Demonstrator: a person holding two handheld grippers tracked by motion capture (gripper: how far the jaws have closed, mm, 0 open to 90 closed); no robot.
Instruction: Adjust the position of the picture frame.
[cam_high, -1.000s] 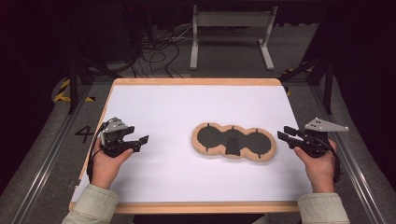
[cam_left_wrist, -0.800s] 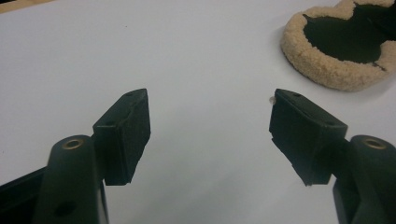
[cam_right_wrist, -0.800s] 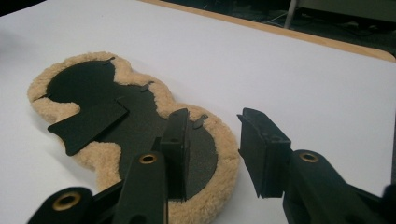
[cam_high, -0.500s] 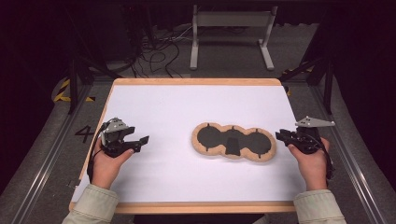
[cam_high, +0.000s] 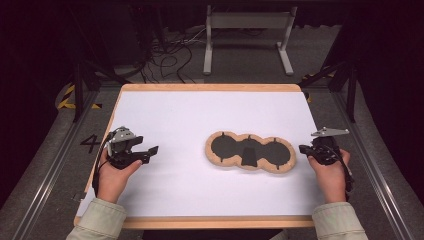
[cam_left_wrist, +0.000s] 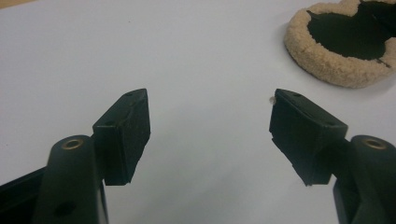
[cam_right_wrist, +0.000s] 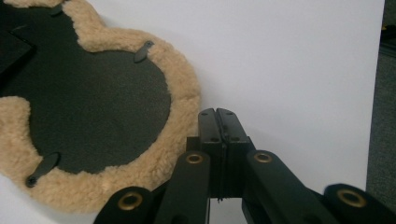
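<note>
High view: a wide white counter (cam_high: 190, 120) with a pale wooden edge takes up the middle of the scene, set on a dark floor. Beyond its far edge stands a grey metal stand (cam_high: 247, 30) beside a tangle of black cables (cam_high: 165, 55), well apart from the work.

On the counter, right of centre, lies a flat fleece-rimmed mat (cam_high: 249, 151), the largest loose thing there. It has three rounded lobes in a row. A tan woolly border runs round its outline and encloses a black inner surface crossed by small black tabs. Nothing lies inside the border.

The left gripper (cam_high: 145, 152), held in the person's left hand, sits near the counter's left edge, well apart from the mat, with bare white surface between them. In the left gripper view its fingers (cam_left_wrist: 123, 135) stand wide apart with nothing between them, and one lobe of the mat (cam_left_wrist: 343, 44) shows at the upper right.

The right gripper (cam_high: 303, 148), held in the right hand, sits just beside the right end of the mat. Its jaws have just been closing. In the right gripper view the fingers (cam_right_wrist: 207, 126) are pressed together with nothing between them, their tips just beside the woolly border of the mat (cam_right_wrist: 184, 93). I cannot tell whether they touch it.
</note>
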